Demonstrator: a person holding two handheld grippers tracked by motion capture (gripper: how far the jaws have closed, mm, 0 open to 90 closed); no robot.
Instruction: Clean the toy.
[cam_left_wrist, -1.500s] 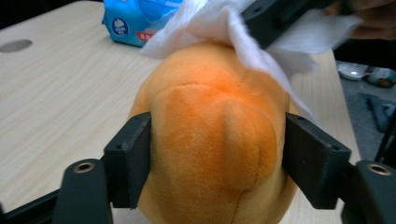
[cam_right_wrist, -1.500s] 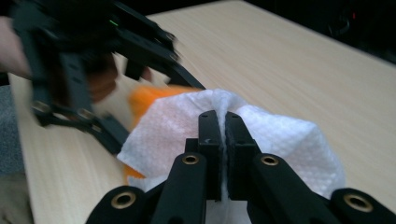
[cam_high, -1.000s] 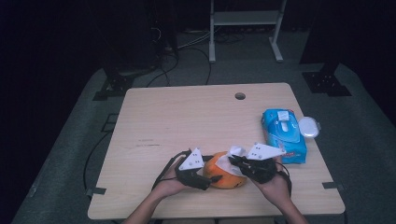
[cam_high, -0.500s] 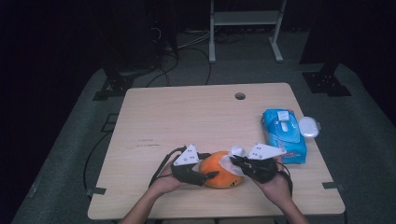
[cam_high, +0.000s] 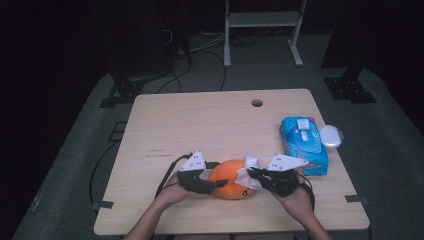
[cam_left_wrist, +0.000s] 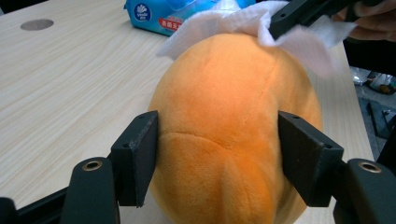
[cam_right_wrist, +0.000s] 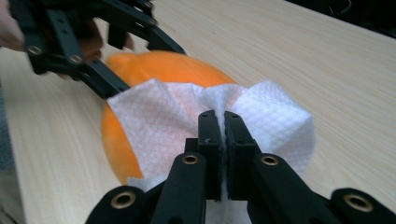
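An orange plush toy (cam_high: 231, 181) lies near the table's front edge. My left gripper (cam_high: 217, 175) holds it from the left. Its jaws have just been closing, and in the left gripper view both pads (cam_left_wrist: 137, 154) press into the sides of the plush (cam_left_wrist: 233, 93). My right gripper (cam_high: 252, 173) comes in from the right, shut on a white wipe (cam_high: 247, 174). In the right gripper view the jaws (cam_right_wrist: 223, 122) pinch the wipe (cam_right_wrist: 159, 121), which is spread against the top of the plush (cam_right_wrist: 154, 65).
A blue pack of wet wipes (cam_high: 302, 142) lies at the right of the wooden table (cam_high: 200, 125), with a white oval lid (cam_high: 331, 135) beside it. A round hole (cam_high: 257, 102) sits near the far edge. Dark floor, cables and a metal stand lie beyond.
My left gripper has moved a little to the right and its jaws have closed onto the sides of the plush. The right gripper and its wipe stay in place.
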